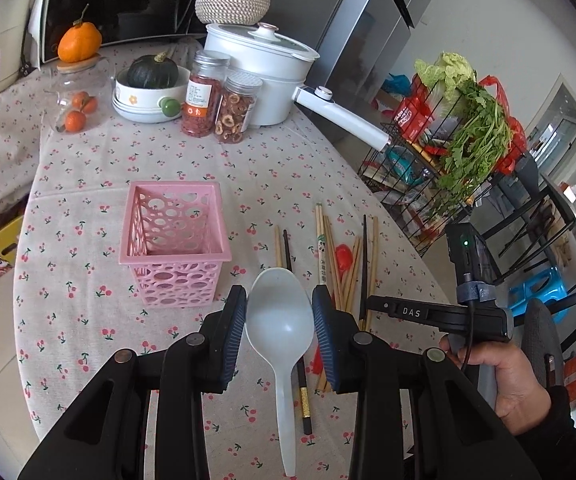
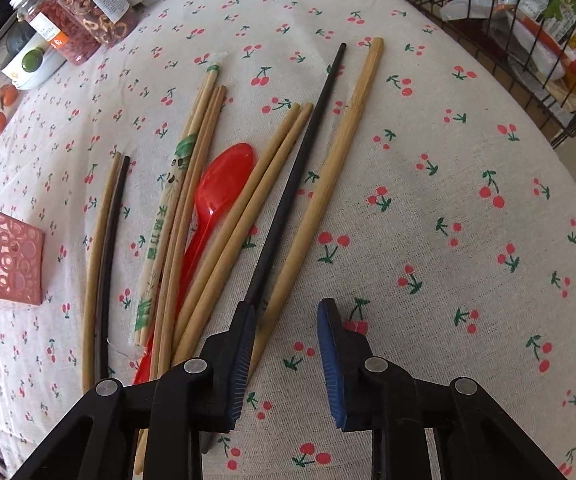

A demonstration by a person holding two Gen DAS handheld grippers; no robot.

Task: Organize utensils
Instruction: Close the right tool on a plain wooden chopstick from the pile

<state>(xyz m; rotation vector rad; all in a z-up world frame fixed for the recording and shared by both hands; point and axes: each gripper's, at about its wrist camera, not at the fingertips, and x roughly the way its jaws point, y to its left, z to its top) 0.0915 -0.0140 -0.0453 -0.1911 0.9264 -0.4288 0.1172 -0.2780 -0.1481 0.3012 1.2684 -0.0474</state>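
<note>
Left gripper (image 1: 279, 312) clamps a white plastic spoon (image 1: 281, 344) near the pink basket (image 1: 175, 240); right gripper (image 2: 285, 344) hangs part-open, gripping nothing, beside a bamboo chopstick (image 2: 328, 184).

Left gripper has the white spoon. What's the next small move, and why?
Probably carry the white spoon, clamped in the left gripper, forward-left over the pink basket and release. The basket stands upright and holds nothing visible, left of the spoon.

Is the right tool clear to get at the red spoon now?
Probably not directly: the red spoon lies partly under wooden chopsticks, left of the right tool, so only its bowl is free.
</note>
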